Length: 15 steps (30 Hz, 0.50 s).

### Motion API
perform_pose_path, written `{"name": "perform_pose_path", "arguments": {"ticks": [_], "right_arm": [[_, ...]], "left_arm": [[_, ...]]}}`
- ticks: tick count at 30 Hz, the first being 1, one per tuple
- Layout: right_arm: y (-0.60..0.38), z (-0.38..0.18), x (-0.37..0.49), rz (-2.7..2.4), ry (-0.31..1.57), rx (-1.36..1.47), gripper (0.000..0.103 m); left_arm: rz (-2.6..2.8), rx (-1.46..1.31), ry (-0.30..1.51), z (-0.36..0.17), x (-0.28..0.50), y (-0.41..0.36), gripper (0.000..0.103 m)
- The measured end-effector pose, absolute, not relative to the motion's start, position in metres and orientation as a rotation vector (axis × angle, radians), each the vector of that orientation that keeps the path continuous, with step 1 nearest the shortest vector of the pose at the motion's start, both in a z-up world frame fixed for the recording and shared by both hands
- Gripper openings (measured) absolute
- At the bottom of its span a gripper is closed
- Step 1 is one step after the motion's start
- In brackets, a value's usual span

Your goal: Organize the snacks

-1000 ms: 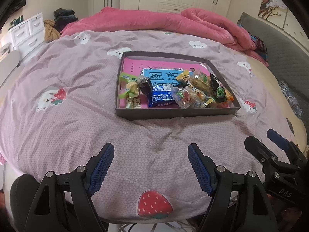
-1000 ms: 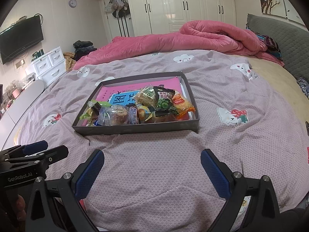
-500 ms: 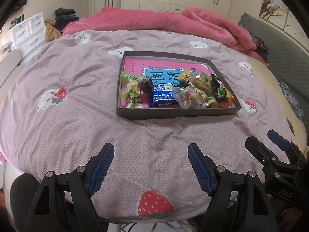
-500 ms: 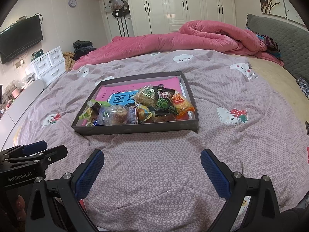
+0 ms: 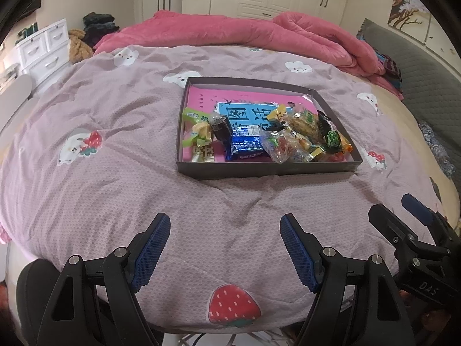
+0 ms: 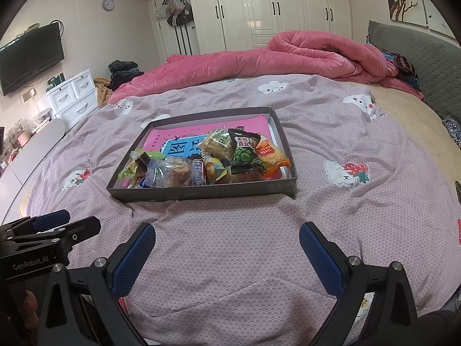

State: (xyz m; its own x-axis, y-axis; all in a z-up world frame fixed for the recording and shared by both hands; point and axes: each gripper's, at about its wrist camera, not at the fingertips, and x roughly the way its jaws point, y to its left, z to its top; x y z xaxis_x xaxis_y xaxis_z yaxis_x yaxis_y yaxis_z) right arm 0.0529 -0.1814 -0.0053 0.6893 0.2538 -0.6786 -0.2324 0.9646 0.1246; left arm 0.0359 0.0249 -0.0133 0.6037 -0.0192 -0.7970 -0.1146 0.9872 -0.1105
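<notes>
A shallow dark box sits on the bed and holds several wrapped snacks over a pink and blue book. Among them are a blue packet, a green pea packet and an orange packet. My left gripper is open and empty, low over the near part of the bed, well short of the box. My right gripper is open and empty too, beside the left one; it also shows at the right edge of the left wrist view.
The bed has a lilac cover with cloud and strawberry prints. A rolled pink quilt lies along the far side. A grey headboard is at right, white drawers at left, and wardrobes stand behind.
Both grippers stay open and nearly still. The left wrist view has tilted slightly, so the box sits a little lower in it.
</notes>
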Motion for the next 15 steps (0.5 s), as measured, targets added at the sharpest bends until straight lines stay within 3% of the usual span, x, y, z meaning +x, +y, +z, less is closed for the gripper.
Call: {"name": "perform_pose_path", "arguments": {"ticks": [15], "right_arm": [[-0.1807,-0.0056,0.0525,0.272,0.766,0.029,0.101]], "left_arm": [[0.073,-0.148,0.925,-0.0144,0.0374,0.0254,0.08]]}}
